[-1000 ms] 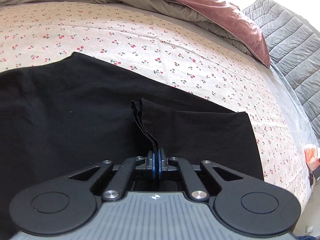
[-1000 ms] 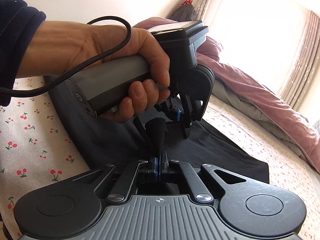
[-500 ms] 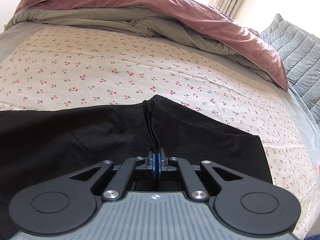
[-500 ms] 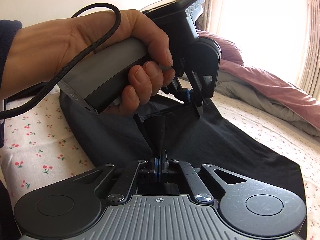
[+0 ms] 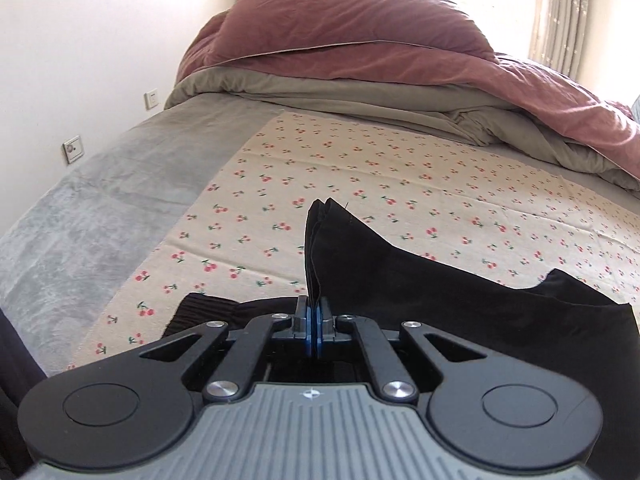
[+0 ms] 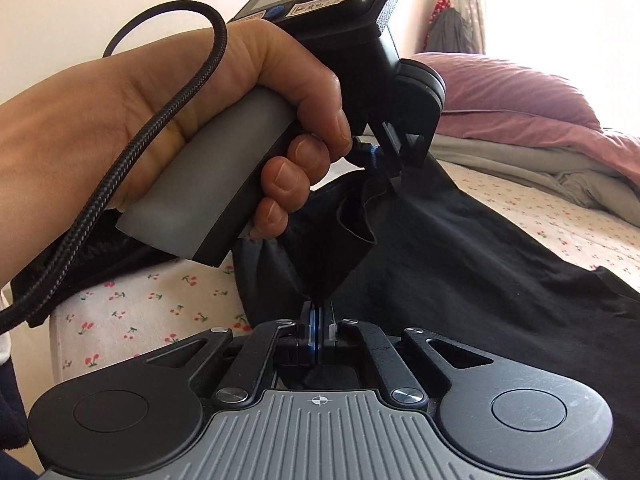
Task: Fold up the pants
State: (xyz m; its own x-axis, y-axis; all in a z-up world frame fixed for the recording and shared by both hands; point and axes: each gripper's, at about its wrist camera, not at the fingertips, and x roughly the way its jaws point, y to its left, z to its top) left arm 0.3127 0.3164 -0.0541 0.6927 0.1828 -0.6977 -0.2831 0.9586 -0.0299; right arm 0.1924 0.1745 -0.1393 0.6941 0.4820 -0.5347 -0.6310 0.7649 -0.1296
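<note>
Black pants lie on the cherry-print sheet of a bed. My left gripper is shut on a layered edge of the pants, which stands up in a point in front of it. My right gripper is shut on another part of the same edge, and the pants spread to its right. In the right wrist view the left gripper is just ahead, held in a hand, with pants cloth hanging between the two grippers.
A pink and grey duvet is heaped at the far side of the bed. A grey blanket covers the left part. A white wall with sockets is at left. A bright curtained window is behind.
Both grippers have lifted and carried the held pants edge across the bed toward the waistband side. The left view has tilted up, and less black cloth lies ahead of it.
</note>
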